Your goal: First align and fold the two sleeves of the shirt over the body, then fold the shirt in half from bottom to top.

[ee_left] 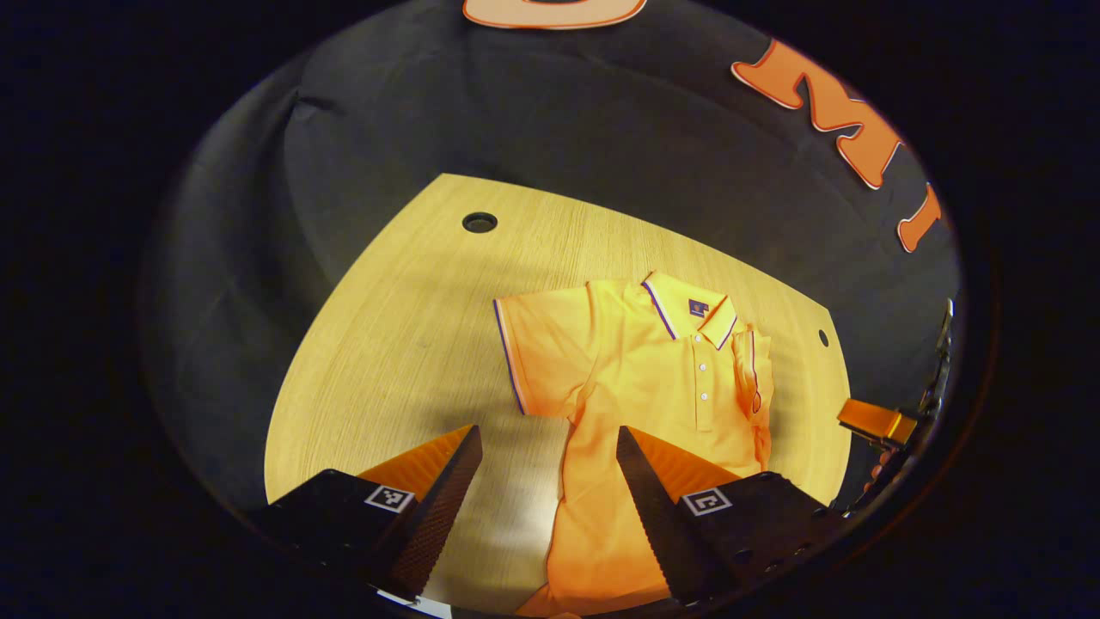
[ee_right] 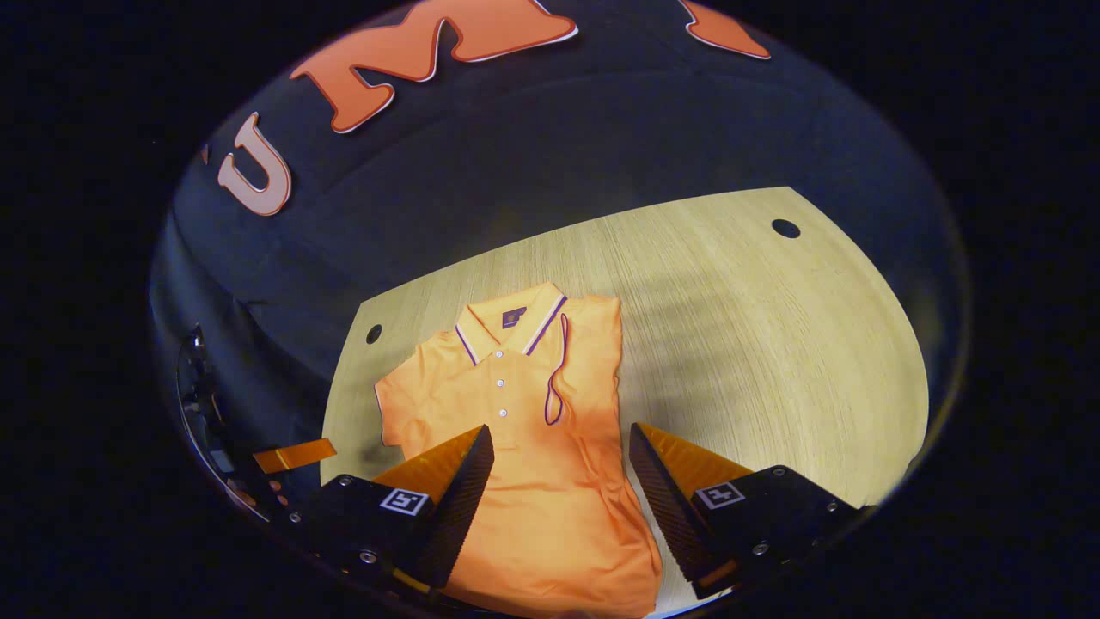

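Both tools released, jaws wide, nothing between them. Left tool (ee_left: 548, 447) hangs over the lower body of the orange polo shirt (ee_left: 653, 387); right tool (ee_right: 560, 443) hangs over the same hem end, seen from the other side. The shirt lies flat on the wooden worktop (ee_left: 404, 344), collar (ee_right: 511, 322) at the far end from both tools.

Ahead of my right tool, one sleeve (ee_right: 584, 361) is already folded over the body, its trim looping beside the placket. Ahead of my left tool and off to its left, the other sleeve (ee_left: 537, 352) lies spread on the worktop. I judge that sleeve to be the next step.

Risks:
- Pinching sleeve plus body layer together would drag the whole shirt and skew it.
- Any tug could slide the folded sleeve open, since nothing pins it.
- Thin knit on smooth wood: a shallow grasp may slip off the cuff.
- Beyond the shirt, a cable hole (ee_left: 479, 222) in the worktop could catch fabric if it were shoved that far.
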The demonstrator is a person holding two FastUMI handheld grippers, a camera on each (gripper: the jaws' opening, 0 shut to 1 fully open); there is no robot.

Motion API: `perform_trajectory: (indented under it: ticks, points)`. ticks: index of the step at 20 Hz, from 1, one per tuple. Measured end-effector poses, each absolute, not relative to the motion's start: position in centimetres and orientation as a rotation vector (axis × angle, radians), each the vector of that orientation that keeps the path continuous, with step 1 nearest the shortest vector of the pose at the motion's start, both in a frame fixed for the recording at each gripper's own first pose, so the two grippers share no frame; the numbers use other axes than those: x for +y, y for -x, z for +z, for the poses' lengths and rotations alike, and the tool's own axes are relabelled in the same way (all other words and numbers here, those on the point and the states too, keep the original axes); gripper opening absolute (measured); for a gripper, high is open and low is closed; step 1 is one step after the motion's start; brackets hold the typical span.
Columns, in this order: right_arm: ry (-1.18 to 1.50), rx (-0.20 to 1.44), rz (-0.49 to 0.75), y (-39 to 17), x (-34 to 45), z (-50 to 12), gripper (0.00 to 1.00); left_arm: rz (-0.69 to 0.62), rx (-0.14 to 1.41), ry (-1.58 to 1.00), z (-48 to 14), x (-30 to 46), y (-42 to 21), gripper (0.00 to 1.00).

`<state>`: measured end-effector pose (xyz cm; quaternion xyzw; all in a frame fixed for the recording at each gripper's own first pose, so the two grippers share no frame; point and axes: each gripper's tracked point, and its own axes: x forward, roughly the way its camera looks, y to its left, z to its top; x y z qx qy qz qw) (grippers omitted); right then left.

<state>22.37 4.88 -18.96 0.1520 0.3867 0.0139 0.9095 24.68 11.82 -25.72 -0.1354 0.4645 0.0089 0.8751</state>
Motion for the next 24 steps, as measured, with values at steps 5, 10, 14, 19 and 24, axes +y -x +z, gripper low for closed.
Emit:
perform_trajectory:
  ticks: [5,10,14,19,24]
  points:
    - [-0.316,0.709,-0.064,-18.0,4.8,-17.8,0.97,0.007,1.110,0.302,-29.1,12.6,-28.9,0.95]
    - [-0.333,0.685,-0.141,-13.4,5.1,-18.5,0.97,0.003,1.210,0.258,-32.2,12.5,-32.2,0.96]
    - [-0.325,0.665,-0.169,-10.3,5.1,-18.4,0.97,0.020,1.267,0.199,-34.3,12.5,-33.9,0.96]
    - [-0.331,0.642,-0.197,-7.2,5.0,-18.1,0.98,0.063,1.312,0.167,-36.4,12.6,-34.9,0.86]
    - [-0.359,0.645,-0.234,-5.4,4.3,-18.9,0.98,0.079,1.324,0.089,-36.8,12.4,-35.5,0.72]
